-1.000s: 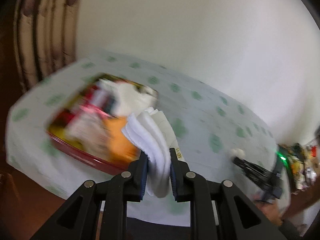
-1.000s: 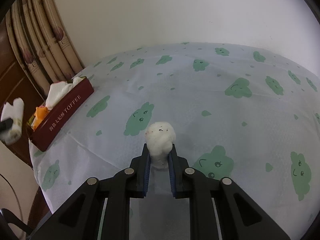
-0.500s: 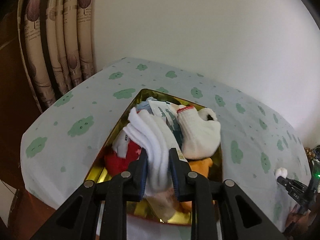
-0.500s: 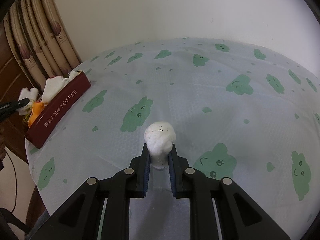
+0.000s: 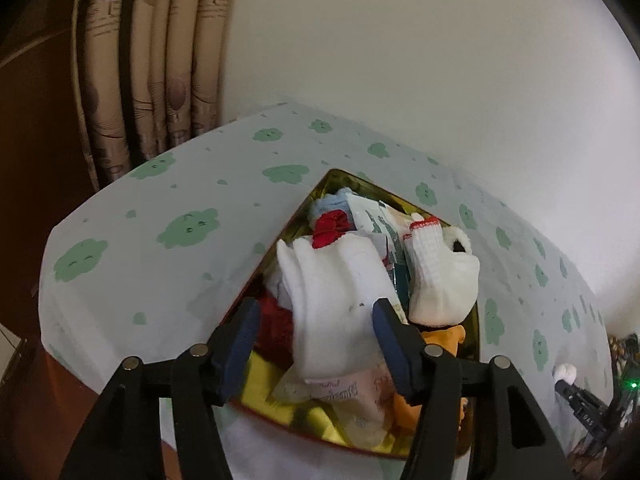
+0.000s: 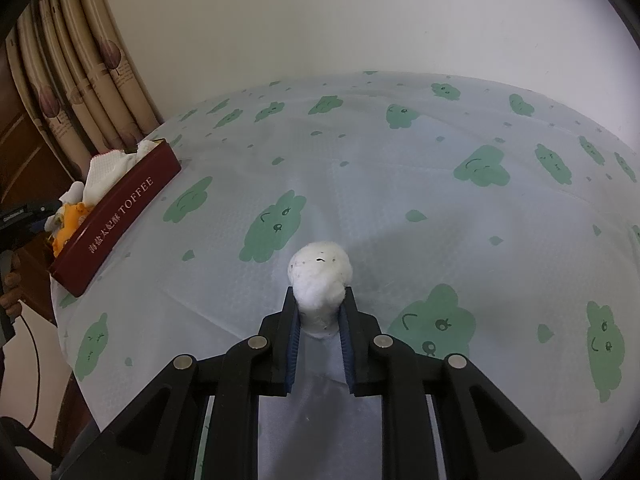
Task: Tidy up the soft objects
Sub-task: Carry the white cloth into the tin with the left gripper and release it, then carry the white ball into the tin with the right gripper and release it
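1. Hovering right over the toffee tin [image 5: 320,192]: left gripper [image 5: 316,320], jaws spread wide apart, gripping nothing.
2. Lying between those spread fingers on top of the pile: a folded white sock [image 5: 336,304]. Possibly brushing the right finger pad, hard to tell from this angle.
3. Sitting stuffed in the tin alongside it: a white glove with red trim [image 5: 440,276], something red [image 5: 330,228] and something light blue [image 5: 332,202] near the far corner, an orange plush thing [image 5: 440,340] near the front, plus pale printed fabric [image 5: 352,392] and yellow bits underneath.
4. Resting near the left edge of the table, on a pale tablecloth with green cloud faces [image 5: 192,224]: that same tin, showing up in the right wrist view as a dark red box [image 6: 120,216] with "TOFFEE" printed on its side and white and orange stuff poking over the rim.
5. Clamping down on a white fluffy ball [image 6: 320,280]: right gripper [image 6: 320,312], jaws squeezed against both sides, rounded top bulging out past the fingertips. Looking slightly speckled with dark flecks too.
6. Hanging low over the middle of the table, well apart from the tin: that right gripper with its ball, also peeking in at the far right of the left wrist view [image 5: 564,372].
7. Hanging behind the table's left corner: beige patterned curtains [image 6: 80,92], next to a plain white wall [image 6: 360,12].
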A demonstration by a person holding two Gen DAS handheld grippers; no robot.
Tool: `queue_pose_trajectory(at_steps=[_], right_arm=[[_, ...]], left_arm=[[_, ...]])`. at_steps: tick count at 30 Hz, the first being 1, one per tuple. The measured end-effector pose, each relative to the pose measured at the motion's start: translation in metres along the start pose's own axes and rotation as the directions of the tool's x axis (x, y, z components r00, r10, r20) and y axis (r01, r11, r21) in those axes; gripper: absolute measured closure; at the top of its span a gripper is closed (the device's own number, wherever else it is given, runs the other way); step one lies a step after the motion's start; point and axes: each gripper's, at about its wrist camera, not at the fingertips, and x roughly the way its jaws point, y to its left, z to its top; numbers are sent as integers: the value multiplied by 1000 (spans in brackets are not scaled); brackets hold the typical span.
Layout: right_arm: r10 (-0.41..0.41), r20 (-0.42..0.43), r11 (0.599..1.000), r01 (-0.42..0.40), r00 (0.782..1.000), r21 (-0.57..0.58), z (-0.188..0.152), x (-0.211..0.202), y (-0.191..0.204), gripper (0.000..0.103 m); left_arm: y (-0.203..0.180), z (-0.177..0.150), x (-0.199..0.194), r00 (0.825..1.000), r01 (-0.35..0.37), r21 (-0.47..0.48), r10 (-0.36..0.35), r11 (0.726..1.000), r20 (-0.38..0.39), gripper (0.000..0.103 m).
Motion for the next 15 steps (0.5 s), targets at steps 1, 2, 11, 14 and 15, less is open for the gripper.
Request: queue_pose_trajectory(at_steps=[1, 2, 11, 14, 15], right_arm=[[1, 0, 1000, -1, 1000, 1, 0, 0, 0, 85], [2, 0, 1000, -2, 1000, 2, 0, 0, 0, 85], [12, -4, 1000, -12, 1000, 0, 0, 0, 0, 85], [23, -24, 999, -24, 999, -21, 2, 1, 4, 85], [22, -33, 999, -23, 999, -29, 4, 2, 6, 85]], left_arm=[[-1, 0, -4, 1000, 5, 2, -5, 1000, -1, 43], [-3, 0, -7, 1000, 7, 9, -7, 1000, -1, 43], [-18, -15, -61, 996, 17, -21, -15, 1000, 92, 43], [-26, -37, -75, 995, 56, -42, -52, 998, 85, 43], [-30, -45, -79, 995, 49, -41, -46, 998, 85, 43]])
